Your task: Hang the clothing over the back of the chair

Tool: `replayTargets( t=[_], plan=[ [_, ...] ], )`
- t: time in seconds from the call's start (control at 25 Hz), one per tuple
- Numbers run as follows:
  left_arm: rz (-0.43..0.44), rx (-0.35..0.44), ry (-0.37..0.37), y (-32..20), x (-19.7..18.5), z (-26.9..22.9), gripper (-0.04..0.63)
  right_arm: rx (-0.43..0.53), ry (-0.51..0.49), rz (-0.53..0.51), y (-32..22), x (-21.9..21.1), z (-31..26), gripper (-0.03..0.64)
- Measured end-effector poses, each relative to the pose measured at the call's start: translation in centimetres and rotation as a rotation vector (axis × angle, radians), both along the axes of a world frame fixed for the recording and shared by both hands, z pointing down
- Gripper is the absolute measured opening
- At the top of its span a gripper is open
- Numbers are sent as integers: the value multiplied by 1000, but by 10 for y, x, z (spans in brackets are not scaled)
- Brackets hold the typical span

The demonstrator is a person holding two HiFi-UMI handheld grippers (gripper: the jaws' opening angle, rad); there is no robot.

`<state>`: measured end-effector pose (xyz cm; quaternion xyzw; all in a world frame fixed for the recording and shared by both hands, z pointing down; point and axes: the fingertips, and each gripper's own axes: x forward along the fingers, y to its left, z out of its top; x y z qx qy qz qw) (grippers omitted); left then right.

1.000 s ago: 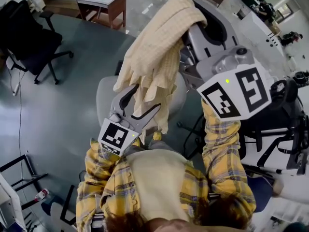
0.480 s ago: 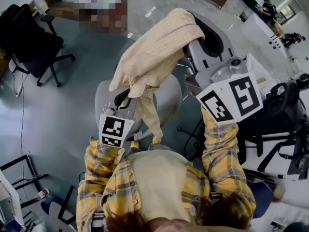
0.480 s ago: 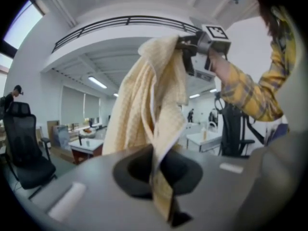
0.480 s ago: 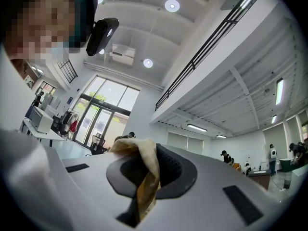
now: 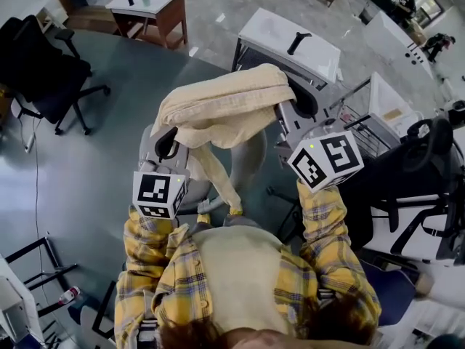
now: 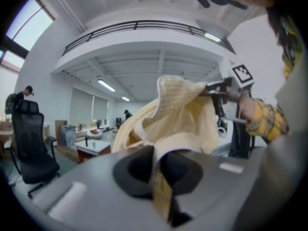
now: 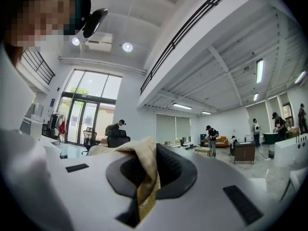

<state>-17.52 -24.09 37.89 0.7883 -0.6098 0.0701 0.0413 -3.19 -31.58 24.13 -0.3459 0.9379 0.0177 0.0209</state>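
Observation:
A cream checked garment (image 5: 218, 111) stretches roughly level between my two grippers, above a light grey chair (image 5: 256, 151). My left gripper (image 5: 168, 142) is shut on a fold at the garment's left end, and a strip of cloth hangs down beside it. My right gripper (image 5: 289, 113) is shut on the garment's right end. In the left gripper view the garment (image 6: 178, 114) bunches ahead of the left gripper (image 6: 161, 177), with cloth pinched between the jaws. In the right gripper view a fold of the garment (image 7: 144, 162) sits clamped in the right gripper (image 7: 144, 179).
A black office chair (image 5: 51, 78) stands at the far left and a wooden side table (image 5: 149, 6) behind it. A white cabinet with a black tap (image 5: 290, 42) lies beyond the grey chair. Dark equipment and cables (image 5: 421, 166) crowd the right side. People stand far off.
My left gripper, open beside the hanging garment a second ago, has shut on it. My right gripper has come down, so the garment now lies spread level instead of hanging steeply.

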Motion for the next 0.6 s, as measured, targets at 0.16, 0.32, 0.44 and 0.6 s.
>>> replayTargets(
  t=[0.16, 0.32, 0.44, 0.6],
  plan=[
    [7, 13, -5, -11, 6, -6, 20, -82, 17, 64, -7, 28, 40, 27],
    [31, 9, -12, -22, 20, -7, 20, -138, 57, 119, -8, 56, 81, 26],
    [60, -15, -23, -30, 35, 2, 20, -201, 78, 167, -9, 78, 115, 26],
    [110, -78, -34, -36, 55, 30, 20, -294, 80, 229, -6, 104, 154, 26]
  ],
)
